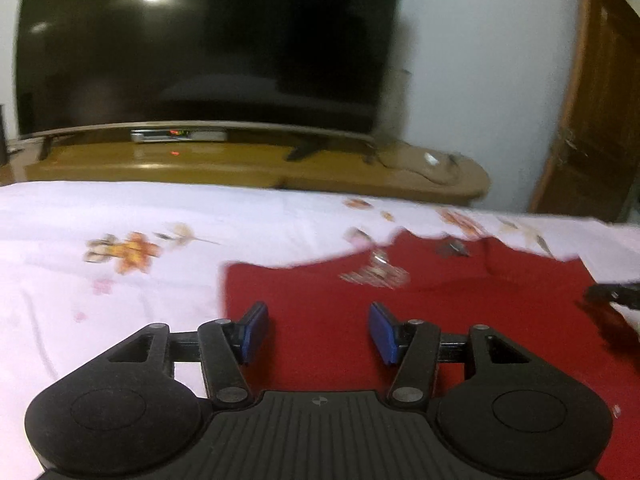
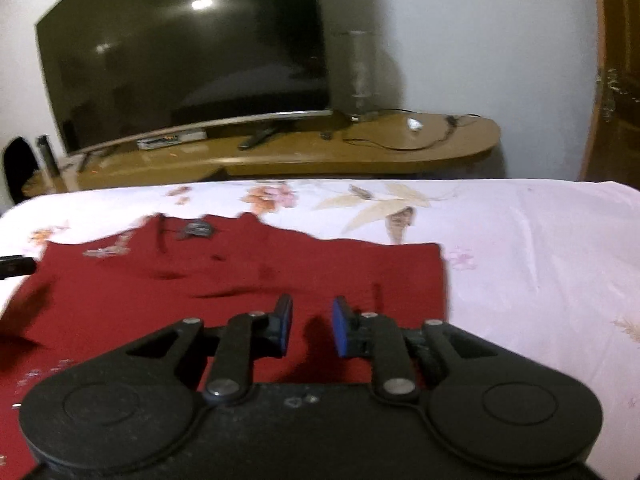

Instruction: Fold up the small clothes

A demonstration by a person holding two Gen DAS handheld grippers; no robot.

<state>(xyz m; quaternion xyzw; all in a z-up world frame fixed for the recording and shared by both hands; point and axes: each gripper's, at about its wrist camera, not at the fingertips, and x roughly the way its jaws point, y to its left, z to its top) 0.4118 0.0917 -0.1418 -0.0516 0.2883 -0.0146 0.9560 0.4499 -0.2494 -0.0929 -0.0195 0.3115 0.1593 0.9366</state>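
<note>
A dark red small garment [image 1: 460, 320] lies flat on the flowered white sheet [image 1: 100, 280], with a silvery print near its far edge. My left gripper [image 1: 320, 332] hovers over the garment's left part, its blue pads wide apart with nothing between them. In the right wrist view the same red garment [image 2: 200, 280] spreads to the left. My right gripper [image 2: 312, 328] is over its near right part, and the pads stand a narrow gap apart with no cloth pinched. A dark piece of the other gripper shows at each view's edge.
The white sheet [image 2: 520, 260] extends to the right of the garment. Beyond the bed's far edge stands a wooden TV bench [image 2: 360, 152] with a large dark television [image 2: 180, 64], a glass vase [image 2: 360, 72] and cables. A wooden door [image 1: 600, 120] is at the right.
</note>
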